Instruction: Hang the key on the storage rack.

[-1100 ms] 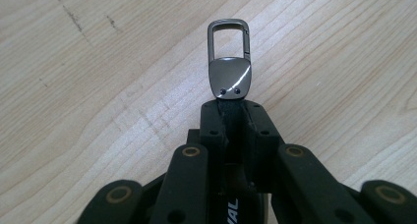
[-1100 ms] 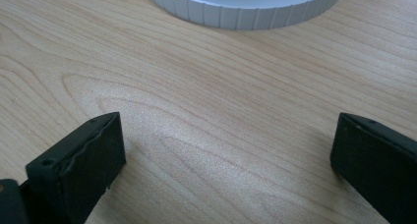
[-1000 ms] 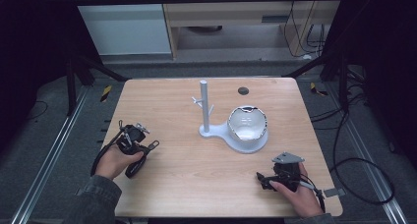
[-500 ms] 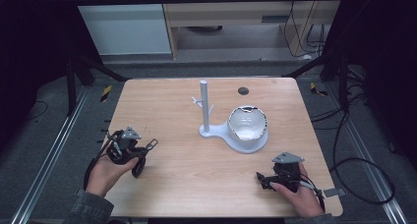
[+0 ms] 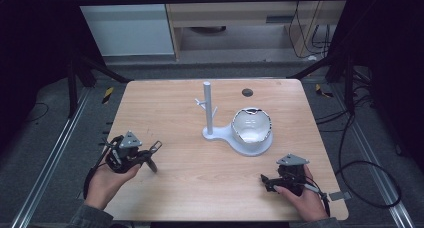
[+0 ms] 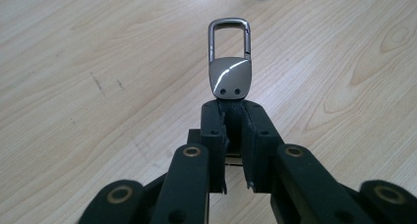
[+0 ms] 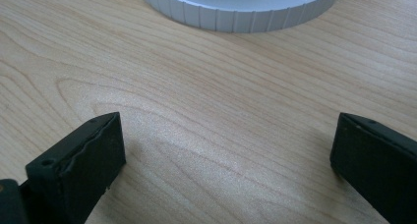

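Two hand-held grippers are working over a pale wooden table (image 5: 175, 108) whose grain is running lengthwise in light streaks. Dark floor is surrounding it, with metal rails (image 5: 45, 173) lying along the left side, black cables (image 5: 365, 153) trailing at the right, and a light cabinet (image 5: 125, 23) and a wooden shelf unit (image 5: 240, 18) standing beyond the far edge. A small dark disc (image 5: 247, 92) is sitting near the far edge of the table.

Near the middle, a white stand (image 5: 207, 113) with an upright post and short pegs is rising from a base that is also carrying a white bowl (image 5: 252, 128); in the right gripper view its ribbed rim (image 7: 241, 8) is lying just ahead.

At the near left, the left gripper (image 5: 142, 155) is pinching a metal key-ring clip (image 6: 229, 62), jaws closed tight on the dark strap at its base. The clip's long axis is lying in line with the jaws, its open loop pointing away from the gripper toward the stand, held above the wood.

At the near right, the right gripper (image 5: 267, 180) is resting low, jaws spread wide with bare table between them.
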The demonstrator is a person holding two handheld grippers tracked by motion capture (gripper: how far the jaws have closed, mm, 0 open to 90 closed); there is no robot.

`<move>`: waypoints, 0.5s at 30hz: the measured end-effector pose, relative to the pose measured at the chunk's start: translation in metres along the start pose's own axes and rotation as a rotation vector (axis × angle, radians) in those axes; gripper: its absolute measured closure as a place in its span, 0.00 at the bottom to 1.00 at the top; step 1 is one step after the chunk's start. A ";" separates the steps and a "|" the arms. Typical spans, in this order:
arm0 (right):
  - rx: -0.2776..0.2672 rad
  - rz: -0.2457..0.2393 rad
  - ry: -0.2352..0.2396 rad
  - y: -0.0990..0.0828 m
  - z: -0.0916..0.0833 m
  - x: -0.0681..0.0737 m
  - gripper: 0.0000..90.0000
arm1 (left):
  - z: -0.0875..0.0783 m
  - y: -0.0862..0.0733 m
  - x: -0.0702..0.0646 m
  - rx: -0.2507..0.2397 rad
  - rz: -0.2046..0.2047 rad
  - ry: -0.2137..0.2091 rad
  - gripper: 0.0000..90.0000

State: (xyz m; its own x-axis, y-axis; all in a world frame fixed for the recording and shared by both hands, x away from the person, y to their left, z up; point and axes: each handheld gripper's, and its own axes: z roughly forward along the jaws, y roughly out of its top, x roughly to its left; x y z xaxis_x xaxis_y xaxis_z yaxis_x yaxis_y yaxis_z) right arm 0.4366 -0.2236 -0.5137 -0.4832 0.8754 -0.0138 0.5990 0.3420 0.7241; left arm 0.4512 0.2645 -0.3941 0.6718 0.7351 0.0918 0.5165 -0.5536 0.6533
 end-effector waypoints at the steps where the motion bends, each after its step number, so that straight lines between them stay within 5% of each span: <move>1: -0.001 0.000 0.003 0.000 0.000 0.000 0.00 | -0.001 0.000 0.000 -0.007 -0.003 0.002 0.89; 15: 0.003 0.010 0.004 0.001 0.001 0.000 0.00 | 0.000 0.008 -0.002 -0.088 -0.041 -0.003 0.89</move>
State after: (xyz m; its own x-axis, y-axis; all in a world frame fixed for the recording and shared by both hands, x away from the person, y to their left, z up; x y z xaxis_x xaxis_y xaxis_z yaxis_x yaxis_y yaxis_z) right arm 0.4376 -0.2231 -0.5133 -0.4799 0.8773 -0.0042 0.6053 0.3345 0.7223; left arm 0.4545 0.2587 -0.3888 0.6527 0.7551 0.0615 0.4949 -0.4864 0.7201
